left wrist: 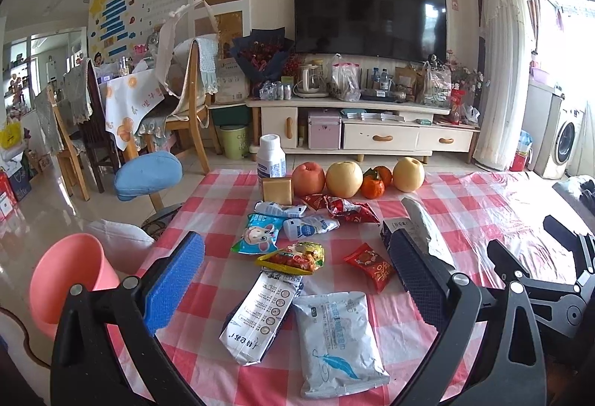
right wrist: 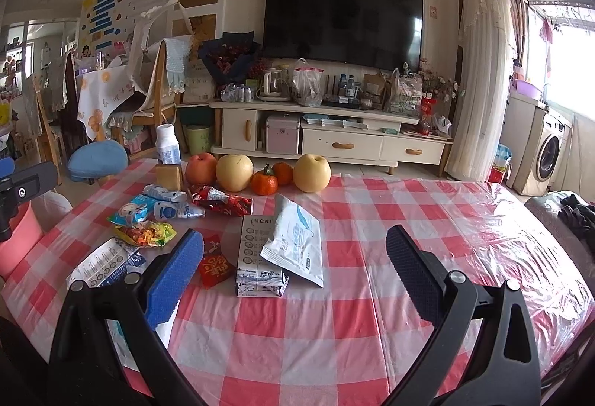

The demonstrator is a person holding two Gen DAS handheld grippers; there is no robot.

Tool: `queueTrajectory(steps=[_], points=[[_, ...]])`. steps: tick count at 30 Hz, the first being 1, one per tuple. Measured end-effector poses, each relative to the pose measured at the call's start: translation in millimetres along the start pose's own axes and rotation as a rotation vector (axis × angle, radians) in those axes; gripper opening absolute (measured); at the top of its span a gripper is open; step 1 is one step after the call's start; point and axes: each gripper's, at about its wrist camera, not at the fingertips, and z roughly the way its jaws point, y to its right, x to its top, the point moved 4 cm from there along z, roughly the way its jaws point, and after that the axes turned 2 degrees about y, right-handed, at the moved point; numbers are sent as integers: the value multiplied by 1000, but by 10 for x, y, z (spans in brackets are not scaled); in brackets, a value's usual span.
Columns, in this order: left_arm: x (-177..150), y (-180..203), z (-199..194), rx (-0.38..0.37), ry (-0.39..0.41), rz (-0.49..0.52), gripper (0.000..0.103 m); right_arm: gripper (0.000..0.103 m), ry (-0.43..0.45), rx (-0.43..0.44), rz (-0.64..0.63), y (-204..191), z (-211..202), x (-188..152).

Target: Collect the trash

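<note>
Crinkled foil wrappers (left wrist: pixel 293 257), scattered flat

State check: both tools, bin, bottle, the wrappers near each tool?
left tool: open, empty, above the wrappers
right tool: open, empty
pink bin: upright beside the table, inside hidden
white bottle: upright, capped
white feather pouch: flat on the cloth
white pouch: leaning on the flattened carton
</note>
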Motion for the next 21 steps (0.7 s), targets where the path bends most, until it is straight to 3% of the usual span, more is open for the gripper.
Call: queueTrajectory(steps=[13, 21], points=[[-120, 6, 9, -4, -27, 4, 99, 99, 2, -7, -7, 8, -4, -19], [-353, 98, 122, -38, -87, 17, 99, 99, -15, -10, -1, 50, 78, -68]])
